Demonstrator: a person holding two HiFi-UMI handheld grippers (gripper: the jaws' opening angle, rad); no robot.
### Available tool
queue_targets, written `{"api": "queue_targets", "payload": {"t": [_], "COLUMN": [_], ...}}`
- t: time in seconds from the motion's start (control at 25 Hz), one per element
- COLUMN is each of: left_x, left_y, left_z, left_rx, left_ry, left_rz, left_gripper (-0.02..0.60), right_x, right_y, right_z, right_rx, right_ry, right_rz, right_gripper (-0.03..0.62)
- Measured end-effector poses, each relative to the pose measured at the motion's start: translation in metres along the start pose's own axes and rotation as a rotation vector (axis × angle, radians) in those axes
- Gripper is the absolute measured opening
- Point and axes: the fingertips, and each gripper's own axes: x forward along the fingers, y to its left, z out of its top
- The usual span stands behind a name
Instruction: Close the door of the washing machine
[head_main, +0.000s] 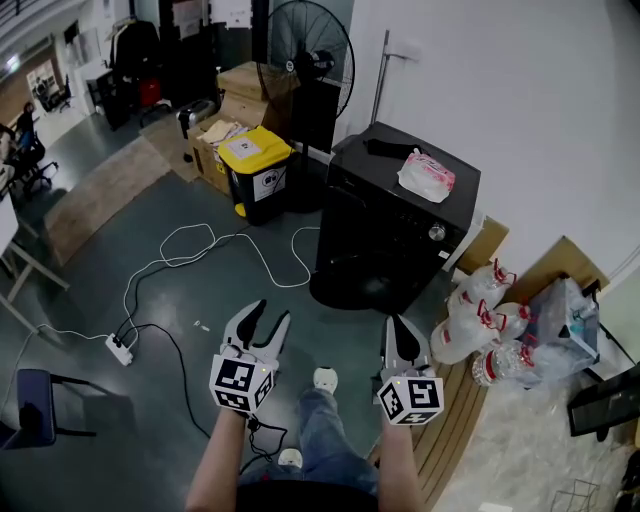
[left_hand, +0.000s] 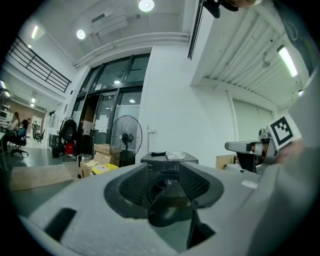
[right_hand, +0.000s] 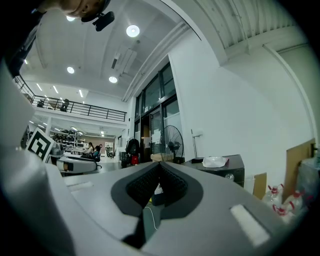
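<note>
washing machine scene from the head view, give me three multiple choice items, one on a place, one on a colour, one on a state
1. Where does the pink-and-white packet lie?
A. on the floor by the white cable
B. on top of the washing machine
C. on the cardboard boxes

2. What colour is the lid of the bin to the left of the machine?
A. yellow
B. red
C. green

3. How does the machine's door stand?
A. shut flush with the front
B. taken off and laid on top
C. swung open

Answers:
1 B, the packet rests on the machine's black top.
2 A, the lid shows bright yellow.
3 C, the round door hangs out in front of the machine, clear of its front.
</note>
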Motion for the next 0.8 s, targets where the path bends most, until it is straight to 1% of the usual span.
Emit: {"api": "queue_targets", "payload": {"t": [0.12, 0.24, 0.36, 0.6, 0.8], "left_x": [0.026, 0.061, 0.097, 0.191, 0.270], "left_y": [0.017, 0.034, 0.052, 0.082, 0.108], "left_z": [-0.003, -0.008, -0.012, -0.019, -0.017], "left_rx": [-0.006, 0.006, -0.007, -0.025, -0.043], "left_ry": [0.000, 0.006, 0.006, 0.050, 0.067], "left_rz": [0.018, 0.030, 0.052, 0.064, 0.089], "left_gripper": [0.186, 0.186, 0.186, 0.186, 0.186], "right_x": [0.035, 0.076, 0.118, 0.209, 0.280], "right_y": [-0.014, -0.034, -0.052, -0.097, -0.142], "right_z": [-0.007, -0.018, -0.024, -0.034, -0.041], "right_rx": [0.004, 0.008, 0.014, 0.004, 0.005], "right_ry": [-0.001, 0.000, 0.002, 0.042, 0.080], "right_rz": [0.010, 0.018, 0.032, 0.064, 0.077], "right_gripper": [0.008, 0.008, 0.008, 0.008, 0.008]}}
